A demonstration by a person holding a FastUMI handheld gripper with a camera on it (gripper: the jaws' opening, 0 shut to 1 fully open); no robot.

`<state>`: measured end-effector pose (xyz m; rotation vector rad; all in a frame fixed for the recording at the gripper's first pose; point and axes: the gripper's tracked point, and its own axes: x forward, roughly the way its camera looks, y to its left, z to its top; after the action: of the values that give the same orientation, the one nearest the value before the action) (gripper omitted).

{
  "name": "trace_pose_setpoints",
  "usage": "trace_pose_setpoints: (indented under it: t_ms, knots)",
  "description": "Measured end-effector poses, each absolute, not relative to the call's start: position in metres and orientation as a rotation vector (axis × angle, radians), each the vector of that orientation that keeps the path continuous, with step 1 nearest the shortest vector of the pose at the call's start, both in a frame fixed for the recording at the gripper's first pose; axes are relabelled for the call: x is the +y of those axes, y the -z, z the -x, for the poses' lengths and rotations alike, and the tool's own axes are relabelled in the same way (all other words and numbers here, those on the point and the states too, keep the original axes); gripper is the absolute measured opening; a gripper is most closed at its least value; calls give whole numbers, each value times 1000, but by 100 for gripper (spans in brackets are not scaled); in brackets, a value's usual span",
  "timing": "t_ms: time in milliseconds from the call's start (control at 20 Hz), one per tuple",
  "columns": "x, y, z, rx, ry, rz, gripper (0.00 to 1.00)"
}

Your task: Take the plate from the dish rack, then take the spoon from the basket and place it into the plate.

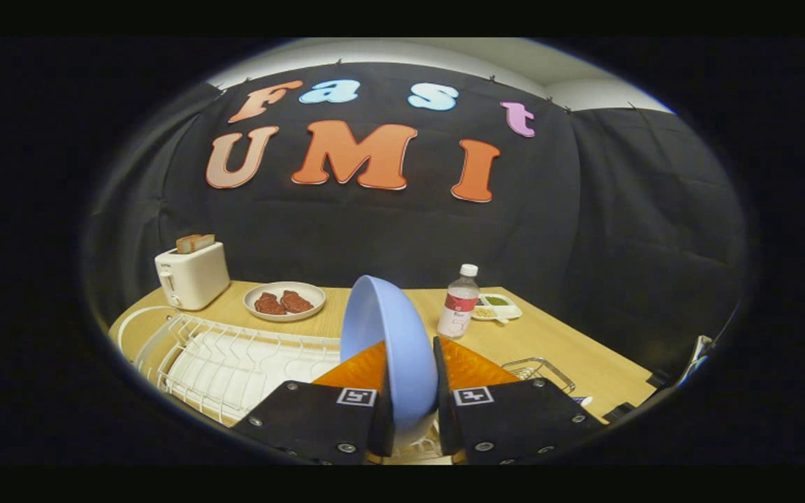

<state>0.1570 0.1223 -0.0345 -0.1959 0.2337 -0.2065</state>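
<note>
Wooden table (549, 349), toaster (191, 276), bottle (458, 302), rack (235, 360)

Gripper (413, 391) fingers (383, 391) clamped on plate (388, 335)

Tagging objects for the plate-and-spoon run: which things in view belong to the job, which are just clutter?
Job:
- blue plate, on edge, clamped between the gripper fingers
- white dish rack
- wire basket, spoon not discernible

Clutter:
- toaster with bread
- plate of meat
- water bottle
- small white dish

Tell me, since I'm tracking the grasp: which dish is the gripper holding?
The blue plate, clamped on edge between the gripper fingers; the white plate holds meat.
</note>
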Motion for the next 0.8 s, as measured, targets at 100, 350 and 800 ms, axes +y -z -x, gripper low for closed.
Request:
trace_pose_setpoints:
  t_ms: [100, 350, 800]
  knots:
    - [124, 32, -156, 224, 209, 209, 24]
    - [116, 21, -156, 200, 230, 211, 23]
    - [109, 4, -138, 183, 201, 80, 23]
